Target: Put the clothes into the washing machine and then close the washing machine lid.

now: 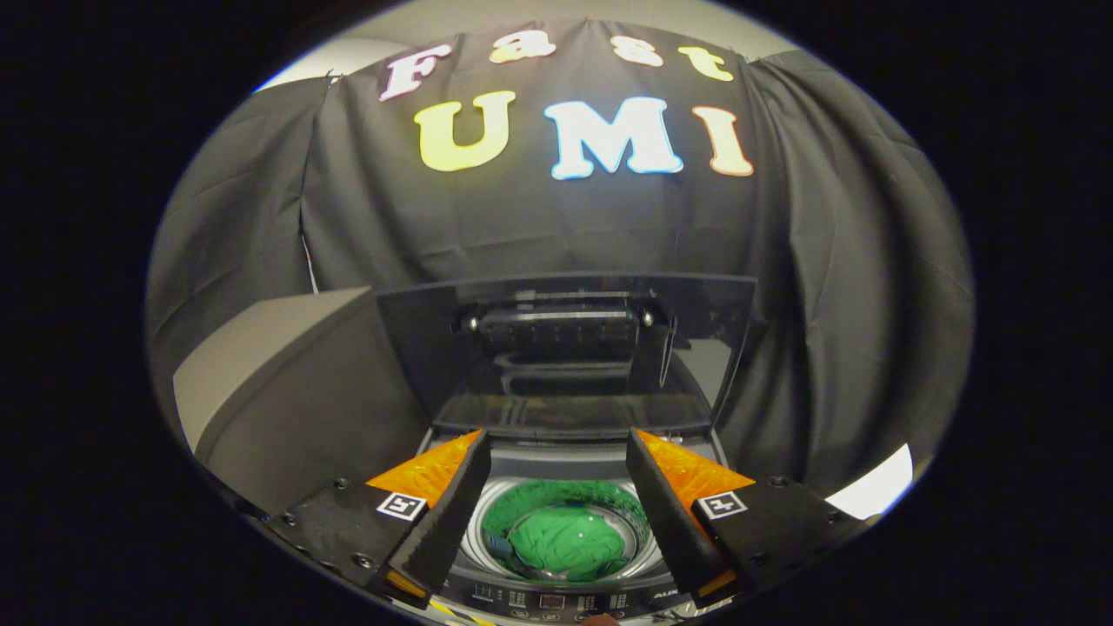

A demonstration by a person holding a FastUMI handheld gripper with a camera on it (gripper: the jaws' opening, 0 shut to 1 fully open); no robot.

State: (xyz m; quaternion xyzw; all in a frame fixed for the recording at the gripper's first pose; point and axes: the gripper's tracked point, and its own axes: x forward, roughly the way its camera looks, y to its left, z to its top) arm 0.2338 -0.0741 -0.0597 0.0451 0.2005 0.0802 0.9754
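- Below the claw [556, 487], a top-loading washing machine [556, 600] sits with its drum open to view.
- One washing machine is visible, with one lid [565, 348], which stands raised upright at the back edge of the machine, against the black cloth wall [826, 304].
- One piece of green clothing [569, 543] lies bunched at the bottom of the round metal drum [474, 543], showing in the gap between the two claw fingers.
- The claw is spread wide and grips nothing; its two fingers [452, 513] hang apart over the drum's left and right rims, neither touching the cloth.
- Each finger carries one small square black-and-white marker tag [401, 505], two tags in all.
- Along the front edge of the machine runs a dark control panel [539, 602] with rows of small white markings and a little display; the writing is too small to read, apart from a few pale letters near the right finger that may begin a brand name.
- One grey boxy surface [278, 382] stands beside the machine's left edge.
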